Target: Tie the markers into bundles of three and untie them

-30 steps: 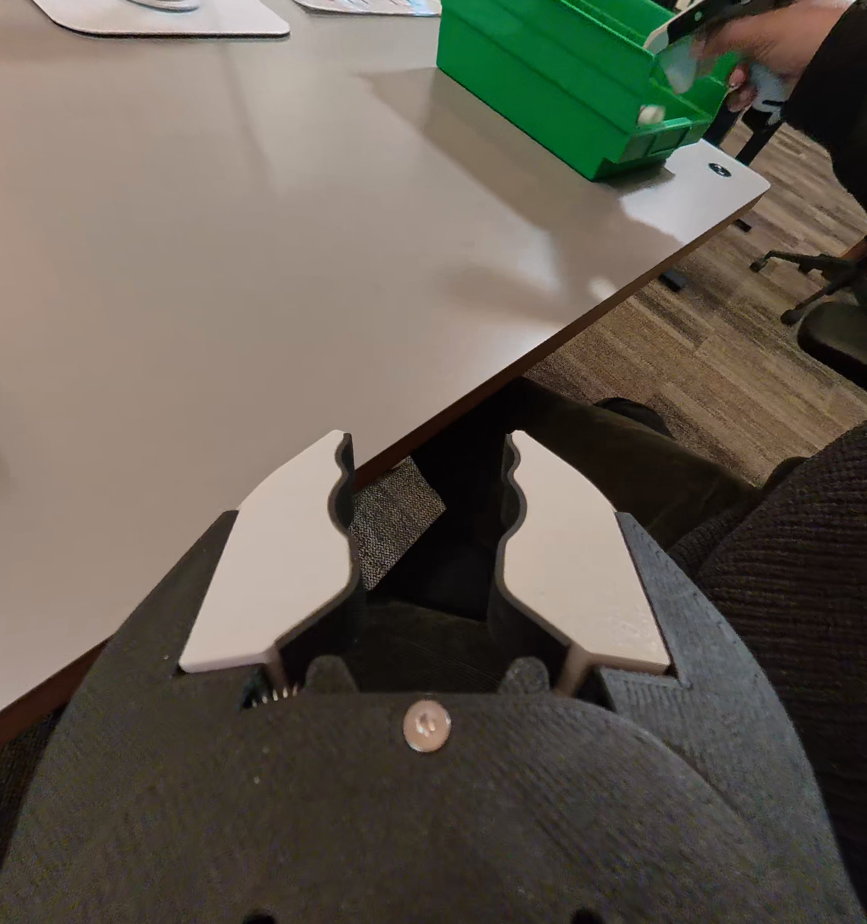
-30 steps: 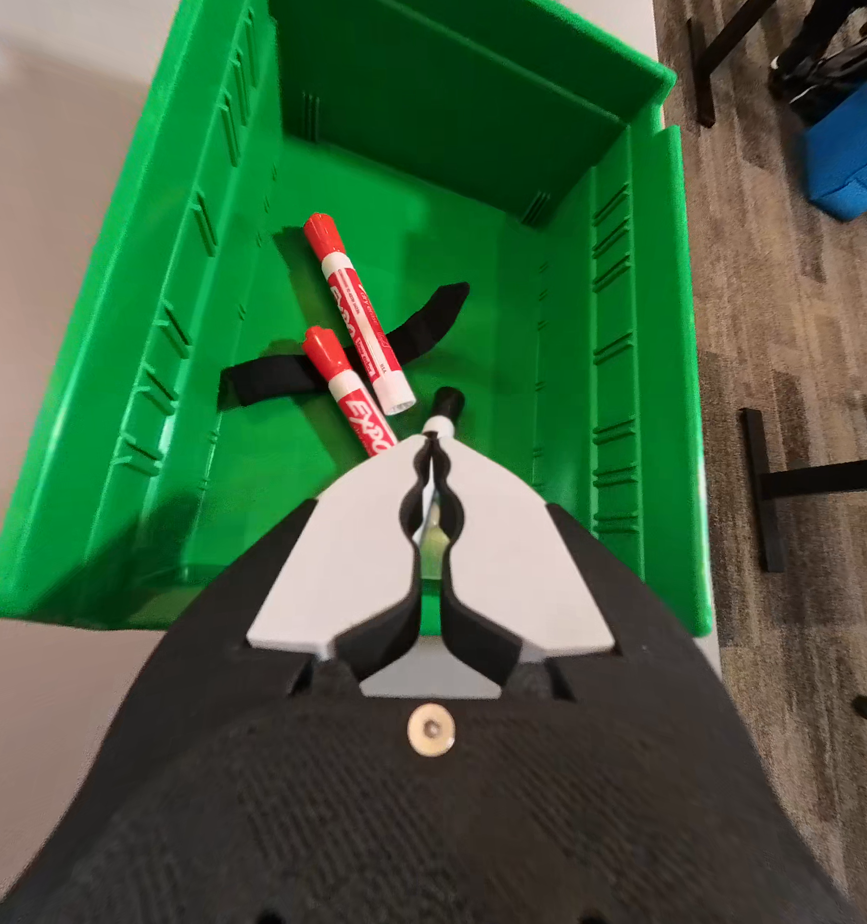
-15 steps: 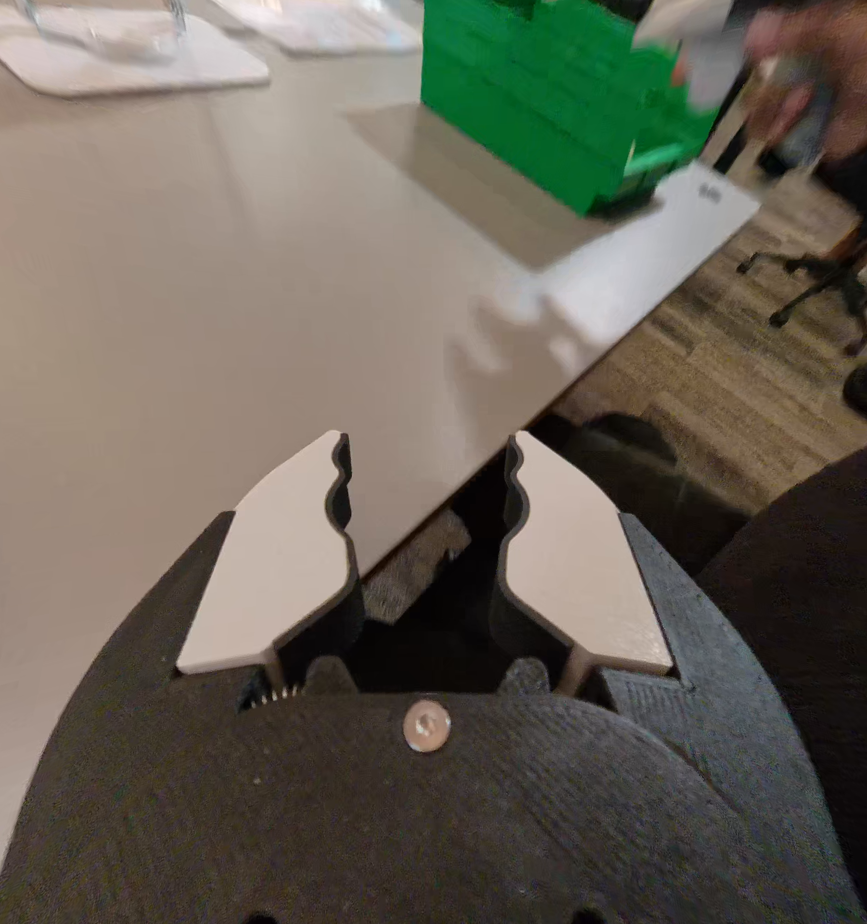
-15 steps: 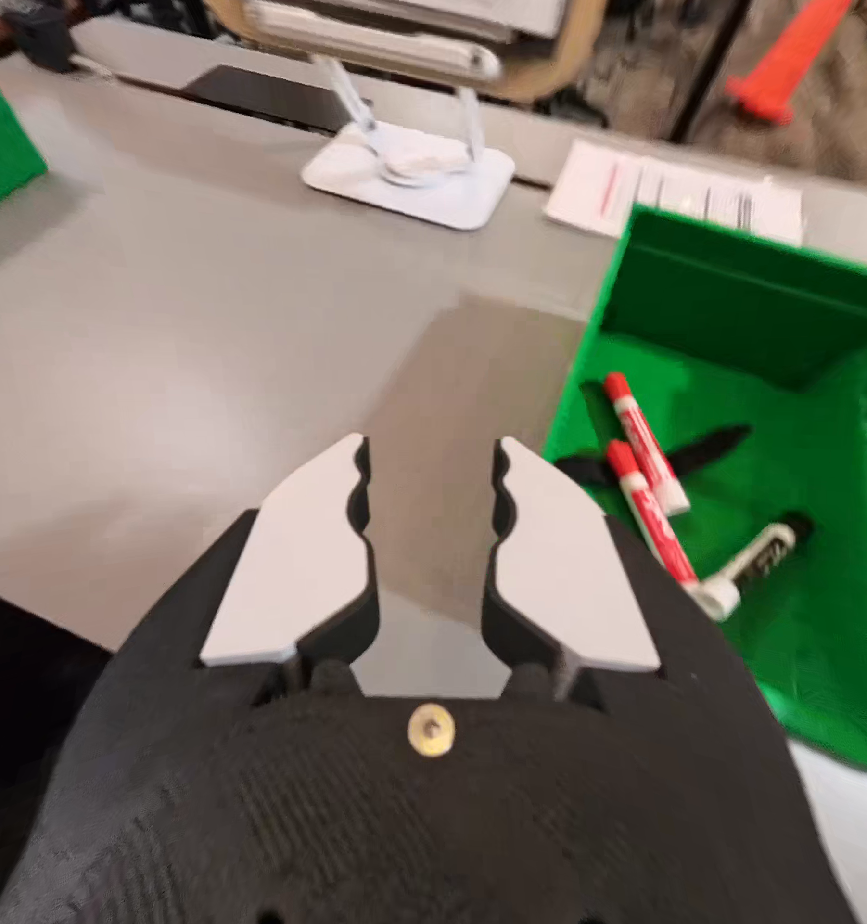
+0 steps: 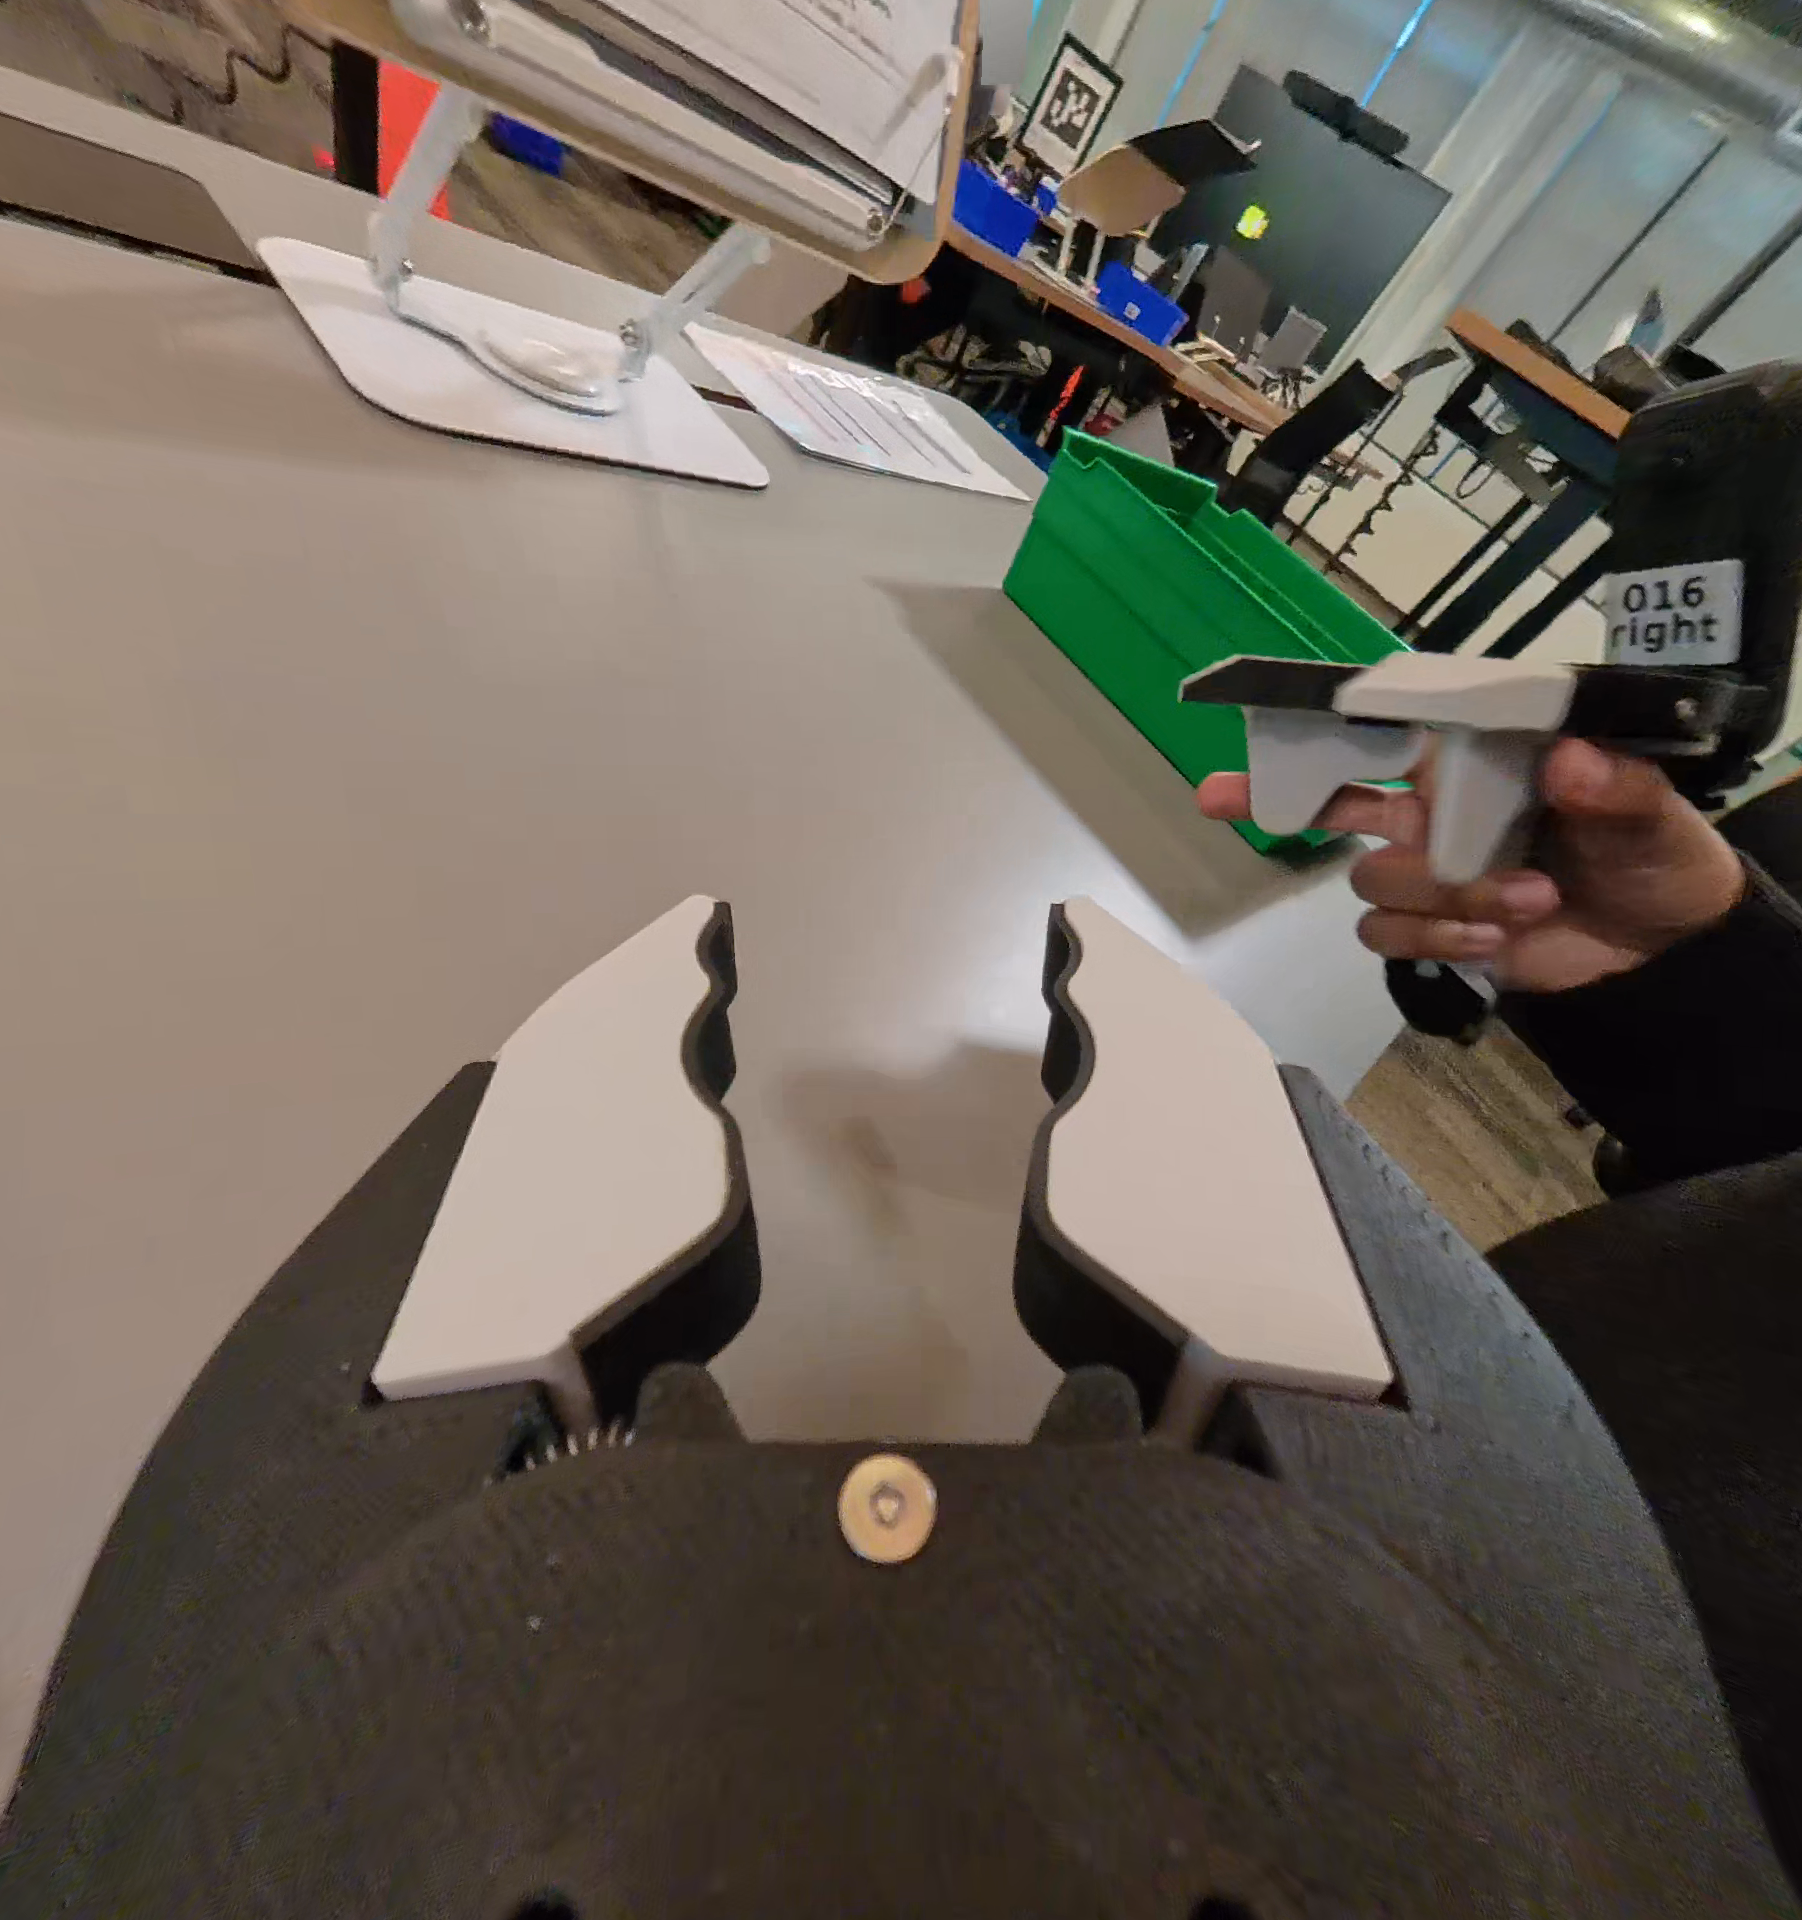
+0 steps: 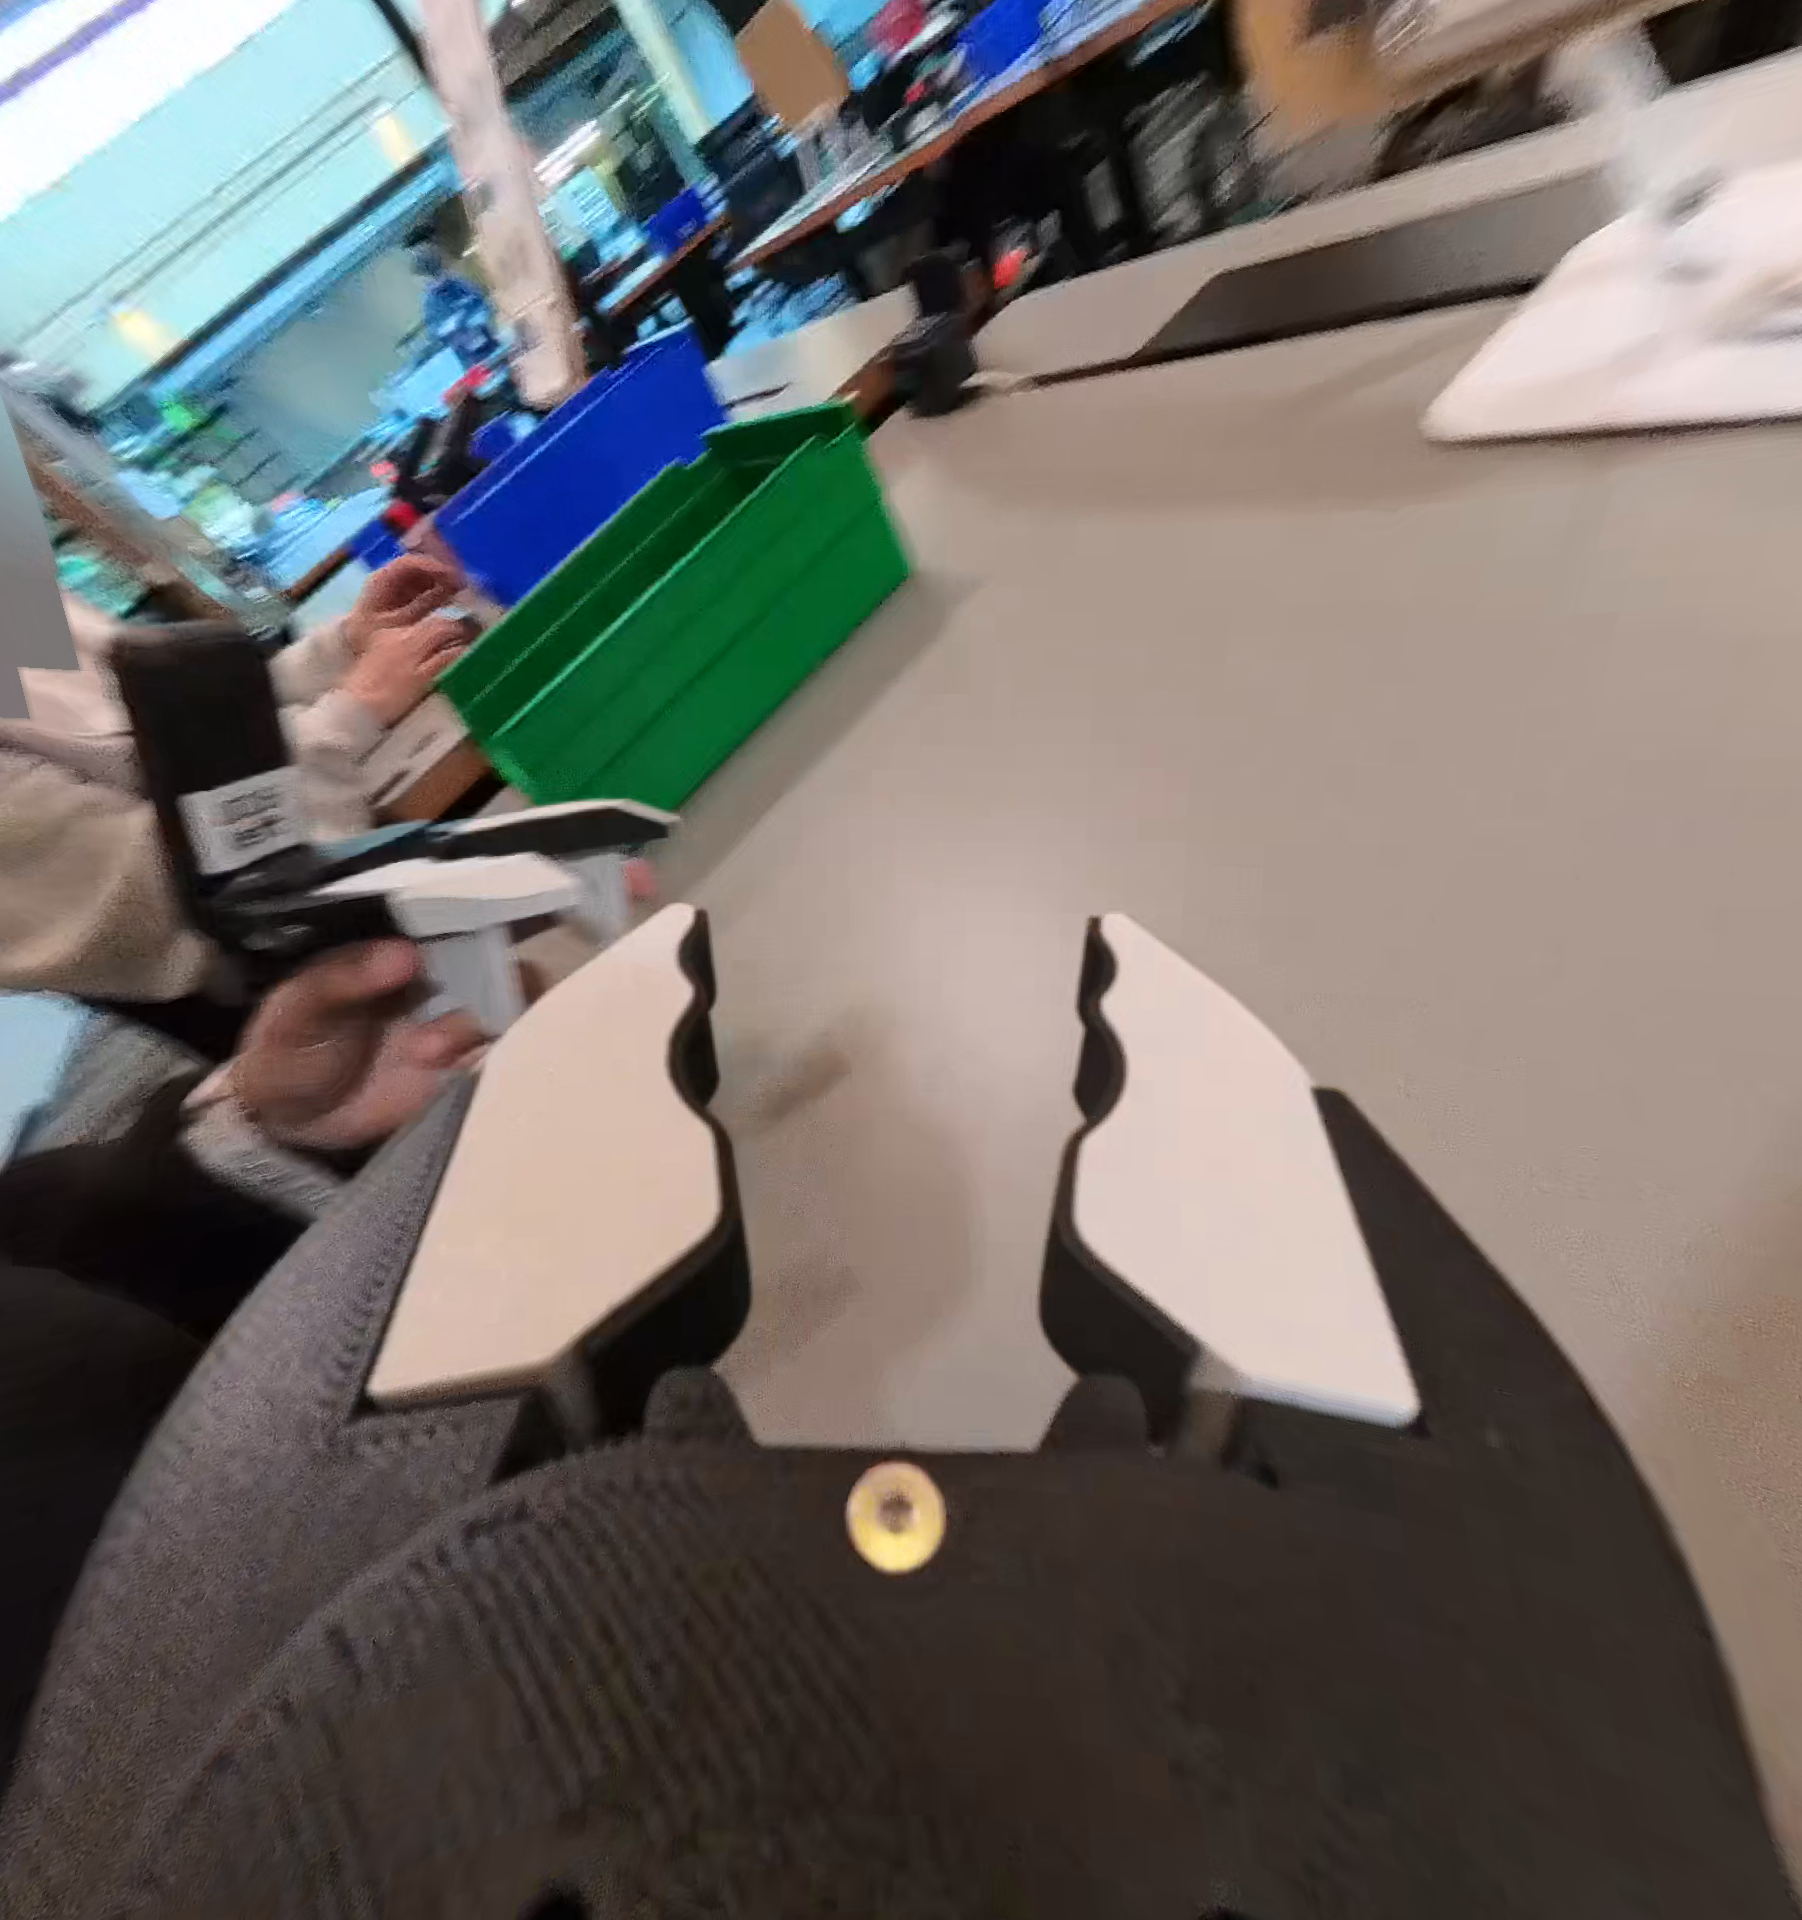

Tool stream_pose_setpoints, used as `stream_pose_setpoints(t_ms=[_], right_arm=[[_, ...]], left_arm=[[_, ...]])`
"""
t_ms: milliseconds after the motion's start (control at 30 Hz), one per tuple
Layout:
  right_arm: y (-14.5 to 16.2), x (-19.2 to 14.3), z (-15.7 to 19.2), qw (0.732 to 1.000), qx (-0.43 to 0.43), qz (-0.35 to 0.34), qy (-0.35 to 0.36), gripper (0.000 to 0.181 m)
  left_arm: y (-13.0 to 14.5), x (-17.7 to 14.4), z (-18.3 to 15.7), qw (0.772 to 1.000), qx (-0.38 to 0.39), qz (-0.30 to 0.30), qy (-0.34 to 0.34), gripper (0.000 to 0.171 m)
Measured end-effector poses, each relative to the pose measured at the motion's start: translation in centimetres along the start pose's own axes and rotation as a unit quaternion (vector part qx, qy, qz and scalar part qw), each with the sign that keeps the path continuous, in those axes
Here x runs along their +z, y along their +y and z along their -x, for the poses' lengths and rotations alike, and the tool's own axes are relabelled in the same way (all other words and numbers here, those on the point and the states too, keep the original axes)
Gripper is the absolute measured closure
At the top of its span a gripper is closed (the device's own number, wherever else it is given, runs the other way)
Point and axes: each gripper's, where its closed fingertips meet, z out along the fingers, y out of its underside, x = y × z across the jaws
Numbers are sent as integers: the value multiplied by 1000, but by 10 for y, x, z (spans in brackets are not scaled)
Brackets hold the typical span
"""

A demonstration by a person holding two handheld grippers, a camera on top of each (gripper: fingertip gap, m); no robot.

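My left gripper [image 5: 889,914] is open and empty, low over the grey table [image 5: 461,727]. My right gripper [image 6: 895,920] is also open and empty over the same table; the right wrist view is blurred. A green bin [image 5: 1167,613] stands at the table's right end, its inside hidden by its wall. In the left wrist view the right gripper [image 5: 1229,686] shows side-on, held by a hand just in front of that bin. A second green bin [image 6: 689,634] stands at the table's left end, and the left gripper [image 6: 616,826] shows in front of it.
A white stand [image 5: 523,364] holding a board sits at the back of the table, with a printed sheet [image 5: 855,416] beside it. A blue bin [image 6: 585,457] stands behind the second green bin. Another person's hands [image 6: 398,634] are at the far left. Desks and chairs fill the room beyond.
My right gripper let go of a black-capped marker in the green bin, opened, and swung away over the table. My left gripper moved from the table's edge to above the table.
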Motion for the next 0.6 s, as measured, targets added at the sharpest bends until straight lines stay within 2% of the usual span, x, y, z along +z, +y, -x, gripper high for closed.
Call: stream_pose_setpoints(t_ms=[67,133,200,267,367,500,600], right_arm=[[12,8,16,999,-7,22,-27,109],[27,13,16,999,-19,26,-24,114],[43,19,9,999,4,34,-21,120],[52,22,11,997,50,46,-45,118],[54,22,13,997,30,48,-46,117],[56,17,13,997,-57,47,-3,120],[59,15,11,993,-105,50,16,121]], left_arm=[[-5,4,-3,1000,-22,4,14,113],[-14,5,-9,999,-14,-3,44,113],[-10,2,1,1000,-10,3,20,113],[-11,-4,1,1000,-24,-6,18,113],[-20,-14,-1,998,-35,-39,23,113],[-37,-33,19,996,14,-78,-51,112],[-62,-56,42,980,67,-131,-132,109]])
